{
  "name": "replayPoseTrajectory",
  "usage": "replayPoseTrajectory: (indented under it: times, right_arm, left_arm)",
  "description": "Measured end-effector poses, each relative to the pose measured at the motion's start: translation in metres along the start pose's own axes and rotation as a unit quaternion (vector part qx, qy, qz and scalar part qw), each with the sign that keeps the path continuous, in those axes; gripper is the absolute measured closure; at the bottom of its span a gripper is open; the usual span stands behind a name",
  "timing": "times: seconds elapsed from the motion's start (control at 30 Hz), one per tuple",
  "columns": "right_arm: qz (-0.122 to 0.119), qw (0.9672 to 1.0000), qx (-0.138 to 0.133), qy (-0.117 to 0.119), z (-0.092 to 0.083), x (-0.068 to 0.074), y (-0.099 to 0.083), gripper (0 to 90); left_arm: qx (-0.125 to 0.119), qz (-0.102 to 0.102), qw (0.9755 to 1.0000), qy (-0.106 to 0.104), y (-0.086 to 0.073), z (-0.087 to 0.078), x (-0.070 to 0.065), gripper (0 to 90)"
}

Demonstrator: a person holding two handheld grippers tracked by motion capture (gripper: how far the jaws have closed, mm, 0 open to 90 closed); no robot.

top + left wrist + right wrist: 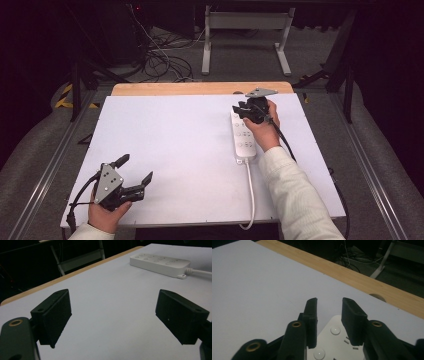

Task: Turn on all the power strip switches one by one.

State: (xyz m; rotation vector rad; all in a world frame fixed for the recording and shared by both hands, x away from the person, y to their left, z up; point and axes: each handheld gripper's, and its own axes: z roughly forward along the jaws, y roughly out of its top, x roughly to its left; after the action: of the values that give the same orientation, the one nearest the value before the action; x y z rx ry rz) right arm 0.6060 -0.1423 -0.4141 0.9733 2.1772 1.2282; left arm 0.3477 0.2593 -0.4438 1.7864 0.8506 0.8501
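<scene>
Right tongs [245, 111], part open and empty, hover over the power strip [243, 136] (far-right tabletop edge); dipping could press a switch. Left tongs [134, 169] gape wide, empty.

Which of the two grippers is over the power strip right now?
The right gripper, above the far end of the white power strip, fingers parted with nothing between them. The left gripper sits at the near left corner, fingers spread wide.

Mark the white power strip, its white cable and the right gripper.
white power strip [160, 263], left gripper view, top face among the sockets
white cable [251, 192], high view, mid-run near the table edge
right gripper [329, 315], right gripper view, midway between its fingertips
</scene>
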Motion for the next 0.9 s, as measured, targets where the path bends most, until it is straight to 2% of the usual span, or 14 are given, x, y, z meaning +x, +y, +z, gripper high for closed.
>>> replayPoseTrajectory:
  times: [0.07,0.17,0.37,0.53,0.67,0.9]
  right_arm:
    - [-0.004,1.0,-0.006,0.006,-0.009,0.002,0.003,54.4]
    - [-0.011,0.9998,-0.013,0.009,-0.022,0.004,0.006,46.4]
    - [-0.006,0.9994,-0.025,0.021,-0.043,0.011,0.01,36.5]
    - [-0.015,0.9989,-0.036,0.028,-0.064,0.019,0.011,32.4]
    - [-0.011,0.9981,-0.049,0.036,-0.08,0.023,0.009,31.4]
    - [-0.019,0.9974,-0.05,0.048,-0.102,0.032,0.002,28.6]
  left_arm:
    - [0.002,0.006,1.0,0.001,0.0,0.001,0.0,13.6]
    - [0.001,0.002,1.0,0.0,0.0,0.001,0.0,13.6]
    - [0.003,0.003,1.0,0.001,0.001,0.002,-0.001,13.6]
    - [0.003,0.005,1.0,0.003,0.001,0.001,0.0,13.6]
    - [0.002,0.004,1.0,0.003,0.001,0.001,-0.001,13.6]
    - [0.001,0.005,1.0,0.003,0.001,0.001,-0.001,13.6]
